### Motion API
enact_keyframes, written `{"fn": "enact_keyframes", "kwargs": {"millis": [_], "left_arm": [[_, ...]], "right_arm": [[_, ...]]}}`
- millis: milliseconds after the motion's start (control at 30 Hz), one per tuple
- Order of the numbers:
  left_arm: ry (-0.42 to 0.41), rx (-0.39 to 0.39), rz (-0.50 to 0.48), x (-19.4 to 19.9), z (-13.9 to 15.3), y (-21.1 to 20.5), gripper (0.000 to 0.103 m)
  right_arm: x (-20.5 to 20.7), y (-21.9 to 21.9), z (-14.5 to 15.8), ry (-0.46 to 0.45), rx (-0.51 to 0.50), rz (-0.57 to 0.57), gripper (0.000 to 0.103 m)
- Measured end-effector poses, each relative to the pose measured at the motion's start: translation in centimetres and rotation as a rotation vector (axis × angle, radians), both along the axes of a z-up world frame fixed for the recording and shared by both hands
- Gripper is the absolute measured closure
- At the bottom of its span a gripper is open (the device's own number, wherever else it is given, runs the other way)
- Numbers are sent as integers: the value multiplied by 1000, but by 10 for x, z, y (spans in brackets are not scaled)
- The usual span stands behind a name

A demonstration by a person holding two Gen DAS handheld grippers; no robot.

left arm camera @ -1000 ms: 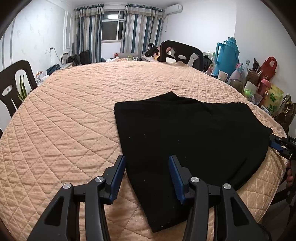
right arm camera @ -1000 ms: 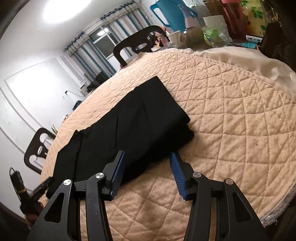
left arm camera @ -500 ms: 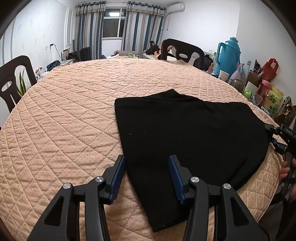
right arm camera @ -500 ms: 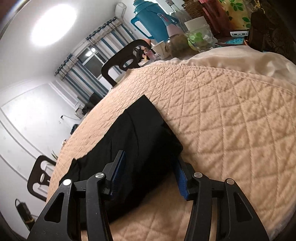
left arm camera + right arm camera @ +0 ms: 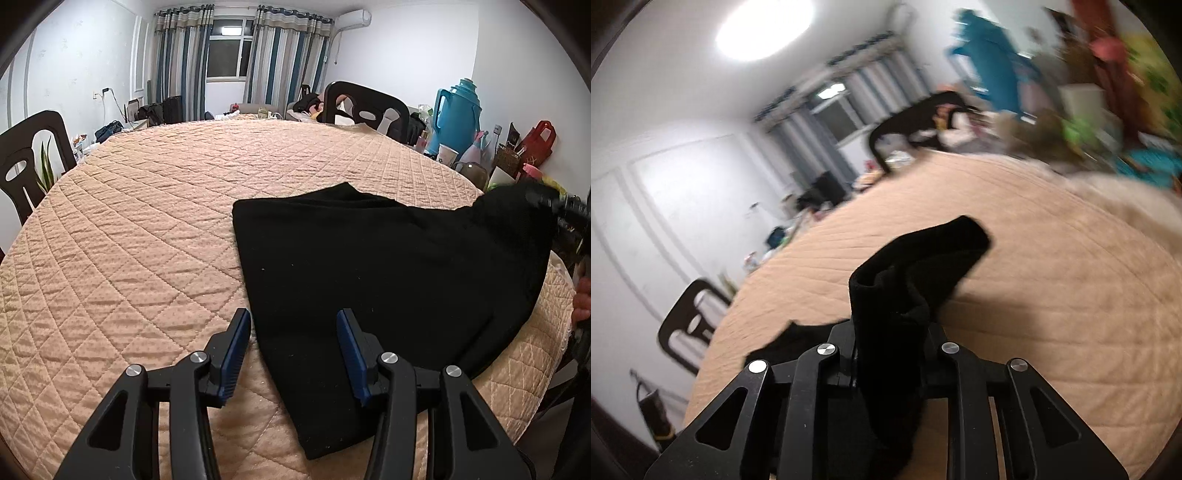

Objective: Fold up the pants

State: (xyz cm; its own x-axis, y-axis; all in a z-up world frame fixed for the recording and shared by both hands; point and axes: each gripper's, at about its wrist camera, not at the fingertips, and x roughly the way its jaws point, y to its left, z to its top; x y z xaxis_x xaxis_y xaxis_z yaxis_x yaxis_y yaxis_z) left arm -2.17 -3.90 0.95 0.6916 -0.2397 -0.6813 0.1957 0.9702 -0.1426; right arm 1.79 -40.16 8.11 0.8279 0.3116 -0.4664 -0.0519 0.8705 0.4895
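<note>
The black pants (image 5: 388,280) lie along the tabletop's (image 5: 147,229) near edge, long axis running from the left claw (image 5: 291,350) across to the right claw (image 5: 890,332). The right claw is closing on a bunched end of the fabric, which stands lifted off the quilted cover (that view is blurred). The left claw hangs half open, empty, the pants' other end just ahead of its right pad, so it is the nearer one there.

Peach quilted table cover (image 5: 147,229). Black chairs at left (image 5: 26,155) and far side (image 5: 365,107). Teal thermos (image 5: 456,114), red bag (image 5: 537,142), striped curtains (image 5: 184,62).
</note>
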Motion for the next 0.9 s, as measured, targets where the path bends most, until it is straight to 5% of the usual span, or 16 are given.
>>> {"fn": "enact_keyframes", "kwargs": {"millis": [233,433,567,800,900], "left_arm": [[-4,-39,30,-11,2,20,52],[9,-76,88,-13,0,41,52],[17,-81,108,-14,-3,49,52],[9,-96,126,-19,-2,58,52],[13,-97,144,-22,-3,65,52]], "right_arm": [[18,103,30,-98,-75,310,81],[29,200,-18,4,-180,618,81],[28,227,-59,87,-239,674,81],[9,240,-29,-55,-261,700,81],[10,257,-48,-11,-297,758,81]]}}
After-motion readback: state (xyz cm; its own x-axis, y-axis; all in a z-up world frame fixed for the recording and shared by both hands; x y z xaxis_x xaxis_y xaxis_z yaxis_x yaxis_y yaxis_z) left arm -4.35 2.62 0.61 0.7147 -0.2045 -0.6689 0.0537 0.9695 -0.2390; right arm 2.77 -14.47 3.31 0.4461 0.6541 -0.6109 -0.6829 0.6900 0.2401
